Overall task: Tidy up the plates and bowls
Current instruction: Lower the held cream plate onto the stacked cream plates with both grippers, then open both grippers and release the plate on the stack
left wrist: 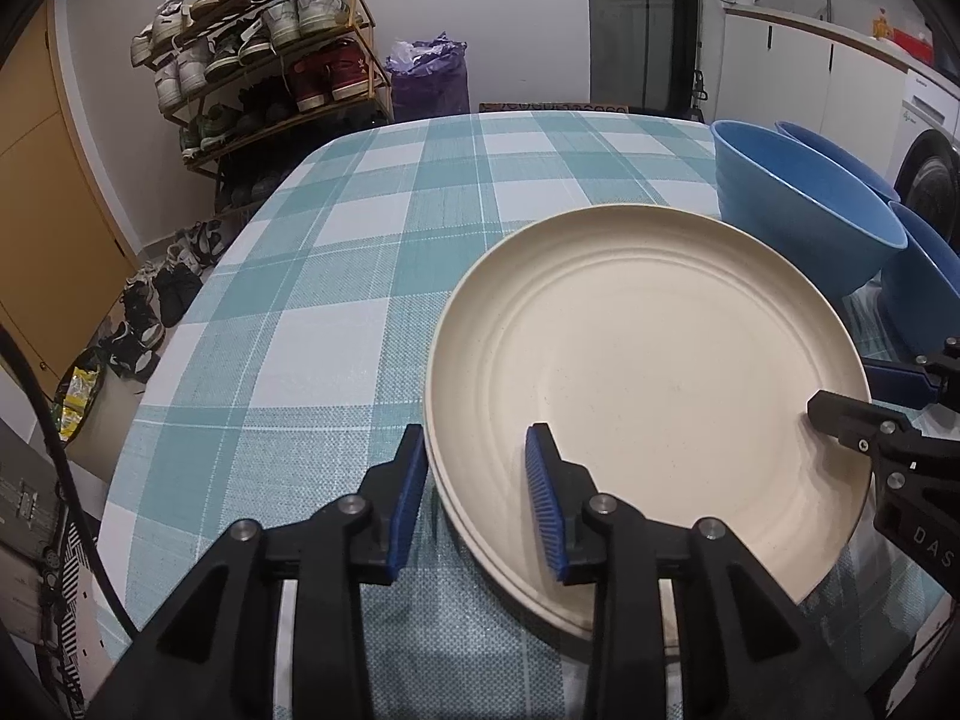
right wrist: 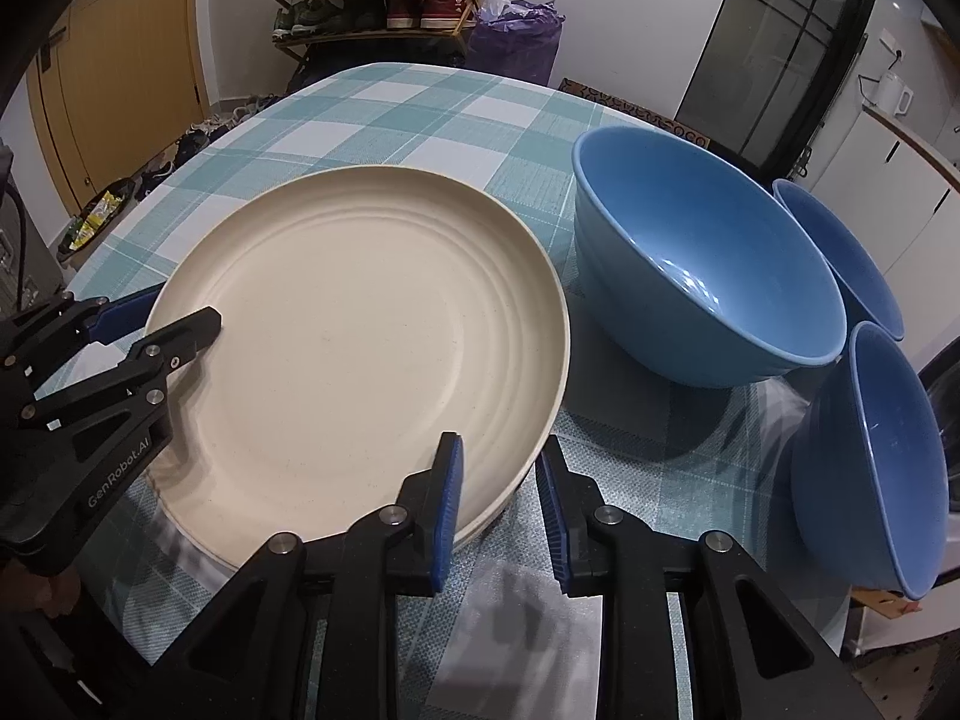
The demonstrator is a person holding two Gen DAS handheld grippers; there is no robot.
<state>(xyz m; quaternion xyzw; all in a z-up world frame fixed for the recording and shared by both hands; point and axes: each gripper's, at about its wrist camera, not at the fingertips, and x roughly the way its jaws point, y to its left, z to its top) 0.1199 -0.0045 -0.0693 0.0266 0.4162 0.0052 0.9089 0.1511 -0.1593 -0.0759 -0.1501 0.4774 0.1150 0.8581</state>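
On the checked tabletop (left wrist: 336, 276), cream plate stack (left wrist: 648, 396) straddled at opposite rims by left gripper (left wrist: 480, 498) and right gripper (right wrist: 498, 510), both narrowly parted, apparently released; next, nesting the blue bowls (right wrist: 708, 264).

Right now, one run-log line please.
cream plates stacked on table | left gripper open astride rim | right gripper open astride rim | blue bowls unstacked

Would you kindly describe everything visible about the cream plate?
The cream plate is round, matte and faintly speckled, with concentric ridges inside its raised rim. It lies flat on a second similar plate on the checked tablecloth, left of the blue bowls. Each hand-held gripper straddles its rim, jaws apart, not pressing.
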